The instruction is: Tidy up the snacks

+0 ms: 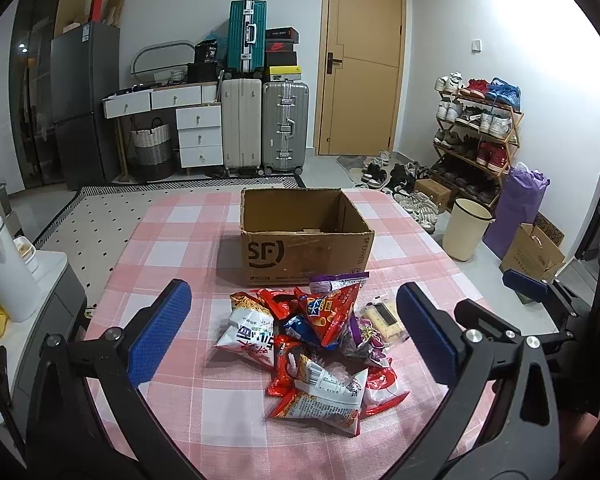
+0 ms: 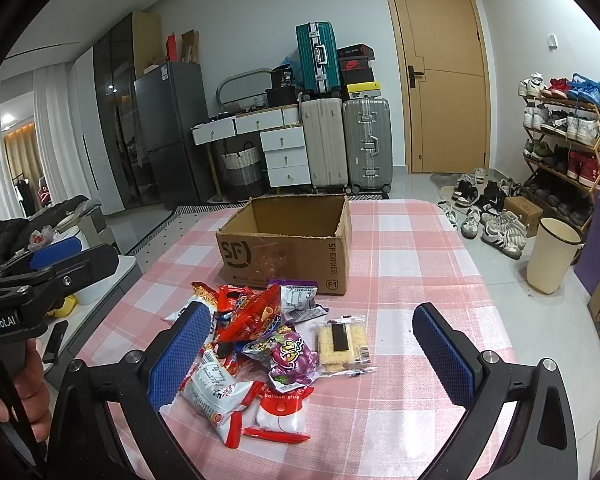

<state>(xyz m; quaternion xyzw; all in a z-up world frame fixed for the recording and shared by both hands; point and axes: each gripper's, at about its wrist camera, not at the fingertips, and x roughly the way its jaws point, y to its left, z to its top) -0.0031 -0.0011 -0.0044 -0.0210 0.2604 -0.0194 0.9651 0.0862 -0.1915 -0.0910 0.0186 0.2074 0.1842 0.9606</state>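
- On the worktop (image 1: 168,240), under a pink-and-white checked cloth, a heap of snack packets (image 1: 308,344) lies just in front of an open cardboard box (image 1: 304,236).
- Topmost in the heap is a red triangular packet (image 1: 332,312), with a white-and-red bag (image 1: 248,336) to its left and a purple packet (image 2: 292,356) to its right.
- A clear pack of pale crackers (image 2: 342,344) lies at the heap's right edge, touching the purple packet.
- Nothing shows on the visible part of the box's floor.
- The left tool (image 1: 296,332) hovers over the heap with its blue pads spread wide, gripping nothing.
- The right tool (image 2: 312,360) hangs beside it, likewise spread wide and empty, the crackers between its fingers but untouched.
- A hand (image 2: 24,392) grips the left tool's handle.
- Off the right side, a cream bin (image 1: 466,228) stands on the floor.
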